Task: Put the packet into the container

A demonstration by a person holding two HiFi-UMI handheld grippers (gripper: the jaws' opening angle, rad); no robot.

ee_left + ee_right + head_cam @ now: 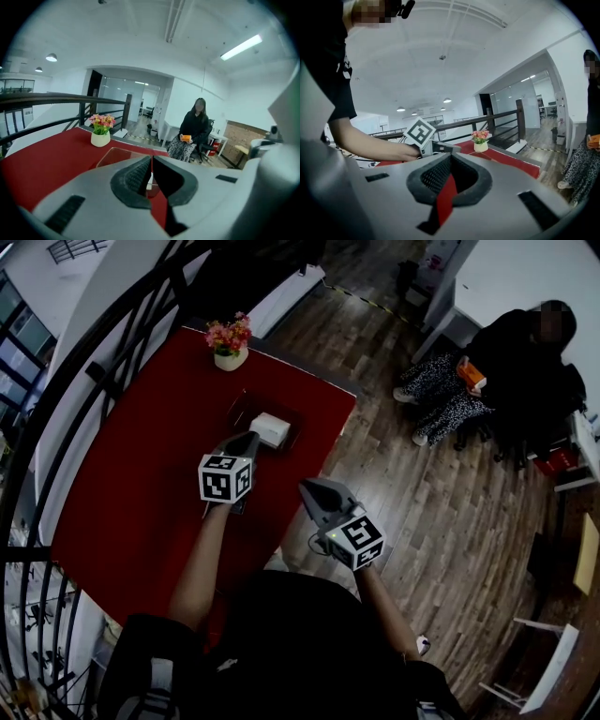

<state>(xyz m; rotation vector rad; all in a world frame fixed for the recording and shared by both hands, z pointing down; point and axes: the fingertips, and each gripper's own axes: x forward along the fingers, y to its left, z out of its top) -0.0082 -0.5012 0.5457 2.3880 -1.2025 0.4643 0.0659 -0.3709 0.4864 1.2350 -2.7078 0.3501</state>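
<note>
Packet (270, 428) lies in the container (247, 409) on the counter (141, 512), at one o'clock just beyond the nearer left claw (249, 439); both it and the right claw (313, 489) are closed, empty.

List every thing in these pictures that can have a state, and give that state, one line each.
packet: lying inside the container.
container: upright, open-topped, holding the packet.
left gripper: jaws shut, nothing gripped, tips beside the container.
right gripper: jaws shut, empty, held off the near table edge.
flower pot: upright on the table.
</note>
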